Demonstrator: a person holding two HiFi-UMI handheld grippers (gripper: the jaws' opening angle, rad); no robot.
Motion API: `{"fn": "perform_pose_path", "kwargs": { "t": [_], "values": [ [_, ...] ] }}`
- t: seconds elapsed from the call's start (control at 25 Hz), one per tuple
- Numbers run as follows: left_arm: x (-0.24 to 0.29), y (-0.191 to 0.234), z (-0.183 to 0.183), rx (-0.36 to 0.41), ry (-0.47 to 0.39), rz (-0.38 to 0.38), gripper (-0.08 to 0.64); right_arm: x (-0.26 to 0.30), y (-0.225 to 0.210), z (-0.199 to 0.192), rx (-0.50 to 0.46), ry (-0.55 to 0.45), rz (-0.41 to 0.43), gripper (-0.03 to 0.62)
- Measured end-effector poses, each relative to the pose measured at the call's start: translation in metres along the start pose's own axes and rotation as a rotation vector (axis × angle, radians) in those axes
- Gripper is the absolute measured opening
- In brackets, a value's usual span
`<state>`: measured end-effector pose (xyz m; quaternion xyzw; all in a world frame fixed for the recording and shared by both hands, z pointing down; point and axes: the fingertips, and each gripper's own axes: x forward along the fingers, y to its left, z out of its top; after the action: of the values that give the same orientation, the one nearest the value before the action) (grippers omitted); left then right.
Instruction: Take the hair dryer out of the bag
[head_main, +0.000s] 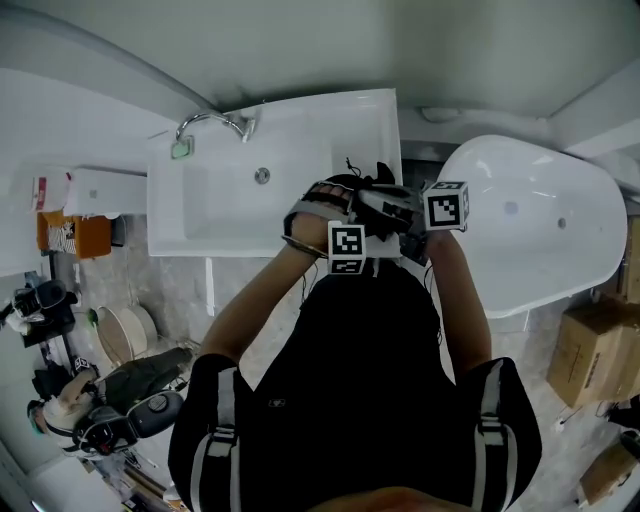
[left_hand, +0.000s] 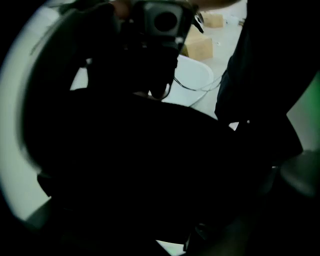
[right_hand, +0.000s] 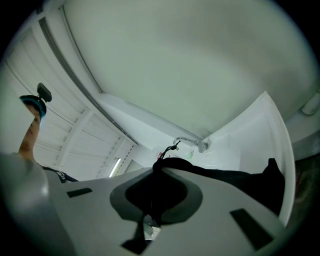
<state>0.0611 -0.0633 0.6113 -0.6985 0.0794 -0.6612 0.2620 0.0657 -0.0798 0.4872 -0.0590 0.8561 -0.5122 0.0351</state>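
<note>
In the head view both grippers meet over the sink's right end, at a black bag (head_main: 352, 186). My right gripper (head_main: 368, 198) is shut on the bag's rim. In the right gripper view its jaws (right_hand: 159, 175) pinch black fabric (right_hand: 225, 177), and a drawstring cord (right_hand: 168, 150) sticks up beyond the tips. My left gripper (head_main: 338, 222) tilts steeply down at the bag, its tips hidden. Black fabric (left_hand: 140, 165) fills the left gripper view, so its jaws do not show. The other gripper's camera (left_hand: 162, 22) sits at that view's top. No hair dryer is visible.
A white sink (head_main: 230, 215) with a chrome faucet (head_main: 210, 122) stands ahead on the left, and a white bathtub (head_main: 540, 230) on the right. Cardboard boxes (head_main: 590, 350) sit on the floor at the right. Black gear and a scooter (head_main: 130, 400) crowd the lower left.
</note>
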Motion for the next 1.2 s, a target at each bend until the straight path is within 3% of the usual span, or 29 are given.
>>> {"fn": "perform_pose_path", "kwargs": {
  "t": [0.16,0.32,0.44,0.6,0.76,0.88,1.2],
  "values": [
    [0.025,0.004,-0.006,0.195,0.168,0.075,0.186,-0.006,-0.004,-0.001,0.038,-0.011,0.023,0.060],
    [0.043,-0.017,-0.034,0.246,0.322,-0.067,0.208,-0.003,-0.002,-0.003,0.093,-0.033,0.092,0.060],
    [0.058,-0.028,-0.044,0.310,0.373,-0.116,0.234,-0.004,-0.005,-0.005,0.129,-0.046,0.125,0.060],
    [0.080,-0.029,-0.051,0.384,0.420,-0.091,0.238,0.003,-0.005,-0.011,0.152,-0.019,0.155,0.060],
    [0.101,-0.025,-0.064,0.391,0.462,-0.061,0.238,0.012,-0.013,-0.010,0.164,-0.020,0.196,0.060],
    [0.107,-0.025,-0.069,0.360,0.446,-0.048,0.229,0.018,-0.022,-0.008,0.185,-0.035,0.202,0.060],
    [0.088,-0.020,-0.054,0.256,0.246,-0.001,0.216,0.013,-0.035,0.013,0.168,-0.088,0.153,0.060]
  ]
}}
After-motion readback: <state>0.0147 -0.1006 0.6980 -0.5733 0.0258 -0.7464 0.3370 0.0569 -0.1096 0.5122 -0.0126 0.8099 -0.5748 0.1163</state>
